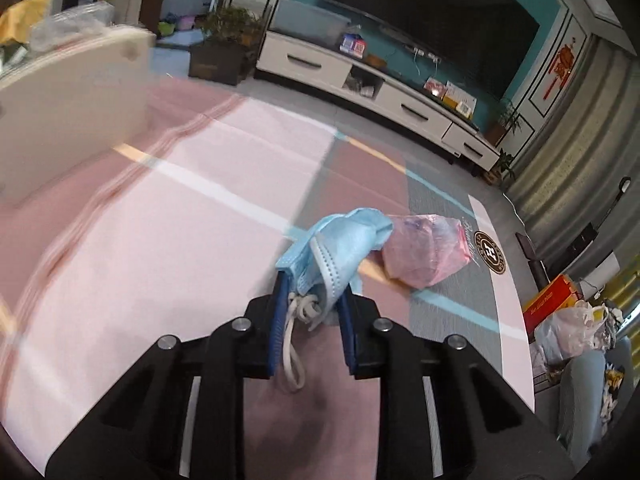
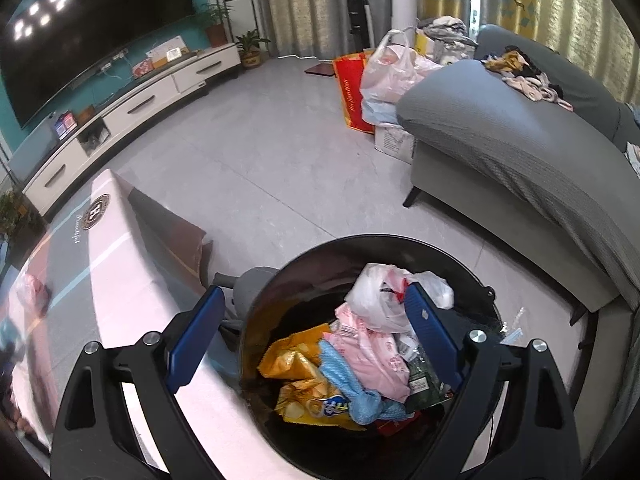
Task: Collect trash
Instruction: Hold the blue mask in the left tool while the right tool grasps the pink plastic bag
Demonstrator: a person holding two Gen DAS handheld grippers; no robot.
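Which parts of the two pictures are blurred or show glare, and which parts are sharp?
Left wrist view: the table and background smear with motion blur on the left, while the blue face mask in the left gripper stays sharp. Right wrist view: mostly sharp, the trash bin crisp; ceiling lights glare on the television screen; fisheye bends the edges.

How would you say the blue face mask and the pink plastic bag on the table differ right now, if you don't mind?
The blue face mask is pinched in the left gripper; the pink plastic bag lies untouched on the table. The mask is opaque, pleated fabric with white loops dangling; the bag is translucent, crinkled film, bunched into a lump. Both are soft, crumpled trash.
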